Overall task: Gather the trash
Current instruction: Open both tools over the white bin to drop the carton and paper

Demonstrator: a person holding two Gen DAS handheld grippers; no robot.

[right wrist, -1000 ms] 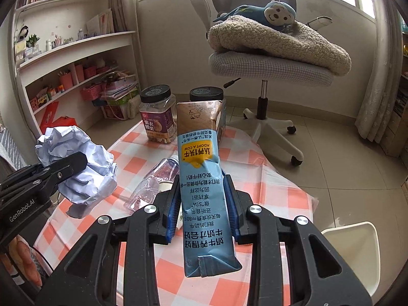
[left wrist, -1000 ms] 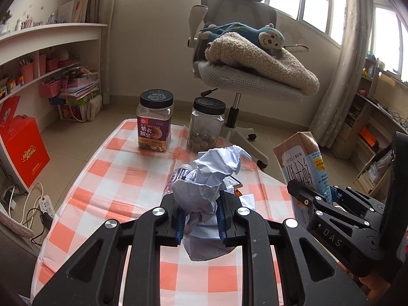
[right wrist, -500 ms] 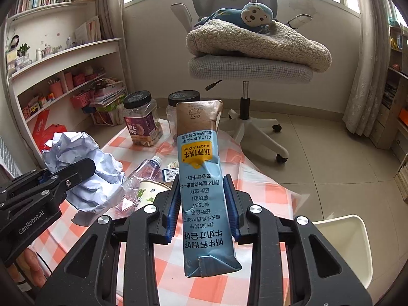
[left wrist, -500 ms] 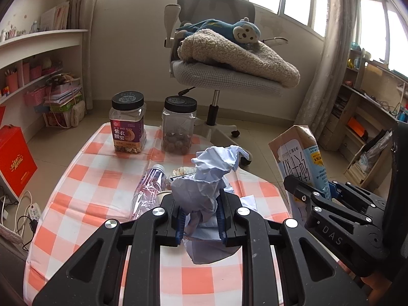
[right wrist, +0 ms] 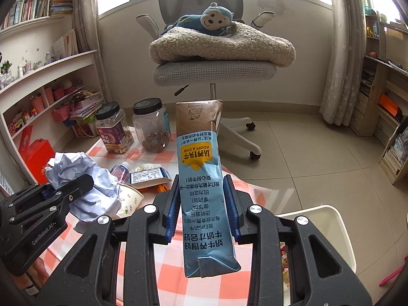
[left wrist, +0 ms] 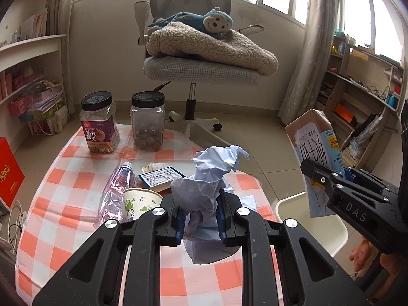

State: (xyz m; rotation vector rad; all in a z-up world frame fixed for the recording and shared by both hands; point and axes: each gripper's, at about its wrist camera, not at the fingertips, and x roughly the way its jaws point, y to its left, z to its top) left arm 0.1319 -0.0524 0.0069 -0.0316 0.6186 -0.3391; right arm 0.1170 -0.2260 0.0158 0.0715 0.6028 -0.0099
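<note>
Two jars (left wrist: 100,122) on checkered tablecloth (left wrist: 63,186); office chair (left wrist: 196,58) behind.

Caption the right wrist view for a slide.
Right hand-held gripper clamps a blue milk carton above the checkered table, white bin at right.

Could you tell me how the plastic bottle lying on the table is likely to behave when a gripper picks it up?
The bottle looks crumpled and clear, so it is probably empty, light, and would likely give under the fingers. It lies on its side beside the paper cup, so a push may roll it. Smooth plastic might slip.
</note>
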